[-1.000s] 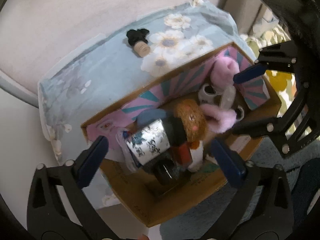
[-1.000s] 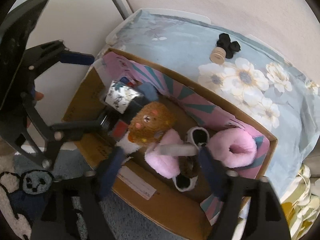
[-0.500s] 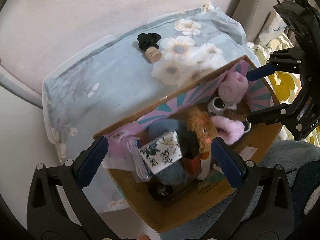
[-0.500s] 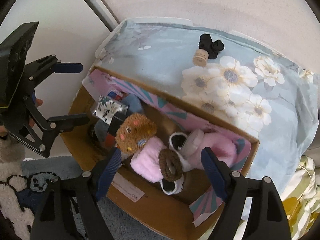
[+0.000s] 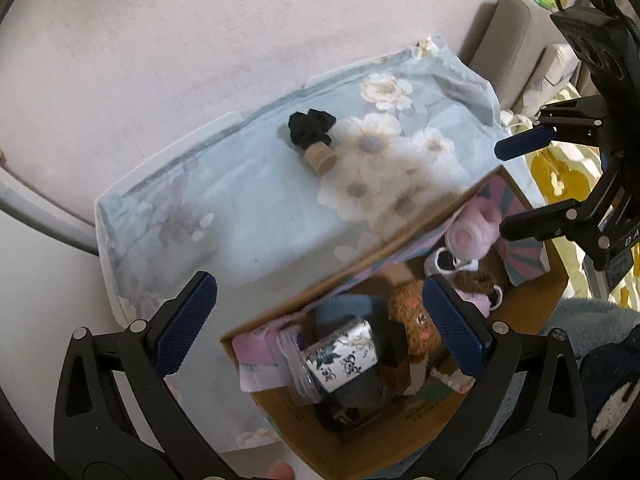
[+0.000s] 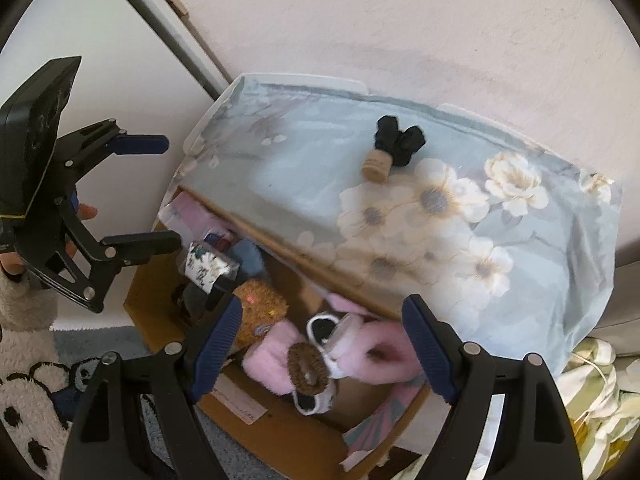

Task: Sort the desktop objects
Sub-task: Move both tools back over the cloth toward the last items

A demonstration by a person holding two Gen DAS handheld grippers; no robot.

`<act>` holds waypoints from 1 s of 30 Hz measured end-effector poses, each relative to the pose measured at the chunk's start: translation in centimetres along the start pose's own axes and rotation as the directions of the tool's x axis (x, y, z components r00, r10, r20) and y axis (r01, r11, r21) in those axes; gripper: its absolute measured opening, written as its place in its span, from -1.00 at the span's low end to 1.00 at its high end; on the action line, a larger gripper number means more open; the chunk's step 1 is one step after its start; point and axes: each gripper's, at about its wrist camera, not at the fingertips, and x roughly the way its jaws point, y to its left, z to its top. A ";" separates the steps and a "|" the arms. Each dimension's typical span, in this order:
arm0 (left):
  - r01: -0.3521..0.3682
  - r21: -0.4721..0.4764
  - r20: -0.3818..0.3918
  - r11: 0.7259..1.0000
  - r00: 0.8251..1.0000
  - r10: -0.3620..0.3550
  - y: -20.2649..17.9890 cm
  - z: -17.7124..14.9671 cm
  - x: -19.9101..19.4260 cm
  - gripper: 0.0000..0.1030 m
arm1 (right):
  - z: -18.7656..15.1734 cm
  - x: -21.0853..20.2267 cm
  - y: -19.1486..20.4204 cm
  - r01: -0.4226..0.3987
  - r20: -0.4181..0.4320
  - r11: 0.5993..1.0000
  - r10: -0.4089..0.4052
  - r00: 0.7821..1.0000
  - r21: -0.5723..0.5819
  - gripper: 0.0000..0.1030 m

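A cardboard box (image 5: 360,436) (image 6: 280,432) sits beside a table covered in a floral blue cloth (image 5: 248,184) (image 6: 320,184). In the box lie a patterned tin (image 5: 340,356) (image 6: 208,268), a brown plush toy (image 5: 412,316) (image 6: 258,312), pink fluffy items (image 5: 468,232) (image 6: 384,352) and a brown hair tie (image 6: 306,368). On the cloth lie a black scrunchie (image 5: 310,128) (image 6: 398,140) and a cork stopper (image 5: 320,158) (image 6: 376,166). My left gripper (image 5: 320,328) (image 6: 148,190) is open and empty above the box. My right gripper (image 6: 320,348) (image 5: 516,188) is open and empty too.
A pale wall (image 5: 200,40) stands behind the table. A grey sofa (image 5: 520,40) and a yellow-flowered fabric (image 5: 560,172) are at the right. A panda-patterned rug (image 6: 36,400) lies on the floor by the box.
Both grippers have risen and pulled back from the box, still open. The box looks smaller and more of the table and wall shows.
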 end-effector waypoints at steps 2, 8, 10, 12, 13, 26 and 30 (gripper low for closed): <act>-0.001 -0.008 -0.001 1.000 1.000 0.001 0.3 0.4 0.1 0.99 | 0.4 -0.2 -0.5 0.002 0.004 1.000 -0.002 1.000 0.002 0.54; 0.008 -0.034 -0.014 0.999 1.000 -0.009 1.1 1.9 0.7 0.99 | 2.1 -0.8 -2.0 0.009 0.012 1.000 -0.009 1.000 -0.001 0.54; 0.004 -0.049 -0.019 0.999 1.000 -0.005 1.3 2.6 1.0 0.99 | 2.7 -1.1 -2.5 0.009 0.019 1.000 -0.009 1.000 -0.017 0.54; 0.020 -0.072 -0.025 0.997 0.999 -0.022 1.7 3.5 1.4 0.99 | 3.4 -1.4 -3.0 0.013 0.024 0.999 -0.012 1.000 -0.039 0.54; 0.030 -0.081 -0.027 0.996 0.999 -0.032 1.9 3.7 1.5 0.99 | 3.8 -1.4 -3.2 0.035 0.022 0.998 -0.034 0.999 -0.054 0.54; 0.027 -0.128 -0.124 0.991 0.991 -0.044 2.5 7.8 8.5 0.97 | 8.8 2.5 -8.3 0.031 0.067 0.968 -0.015 0.998 -0.250 0.54; 0.034 -0.118 -0.170 0.992 0.984 -0.054 2.3 9.7 12.1 0.97 | 10.1 6.5 -8.9 0.016 0.055 0.933 0.003 0.999 -0.359 0.53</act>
